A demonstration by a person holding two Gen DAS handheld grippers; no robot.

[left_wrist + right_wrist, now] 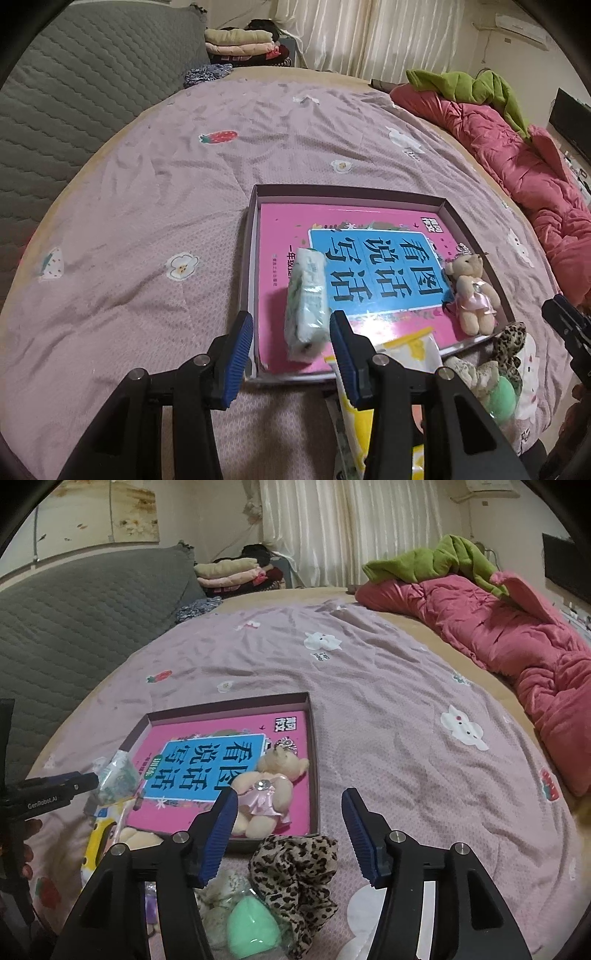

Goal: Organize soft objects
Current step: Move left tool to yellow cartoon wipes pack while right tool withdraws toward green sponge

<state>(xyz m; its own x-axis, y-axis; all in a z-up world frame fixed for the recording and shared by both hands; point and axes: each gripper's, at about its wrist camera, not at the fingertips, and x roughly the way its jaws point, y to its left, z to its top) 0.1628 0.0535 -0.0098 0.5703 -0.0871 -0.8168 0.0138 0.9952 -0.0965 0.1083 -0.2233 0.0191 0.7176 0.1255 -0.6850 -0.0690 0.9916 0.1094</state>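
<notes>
Left claw: released. The jaws stand partly apart. A pale green-and-white tissue pack lies lengthwise between them. Bare space shows between the pack and the left blue pad, and the pack's other side is close against the right pad, so it is not clamped. The pack is blurred. It sits over the near-left part of a shallow open box, and whether it rests on the contents cannot be told.

Right claw: released, jaws wide, nothing between the pads. It hangs above the near edge of the box.

Box contents: a pink book with a blue title panel covers the floor. A small teddy bear in a pink dress lies on the book at the near-right corner, with a small silver crown just beside its head.

Outside the box, on the bed cover: a leopard-print scrunchie touches the near wall. A mint-green egg-shaped sponge lies just beside it, against a pale fluffy item. A yellow packet lies at the near-left corner.

Surroundings: a crumpled pink quilt with a green garment on it lies along the far-right edge of the bed. A grey quilted headboard stands at the left, with folded clothes beyond it.
</notes>
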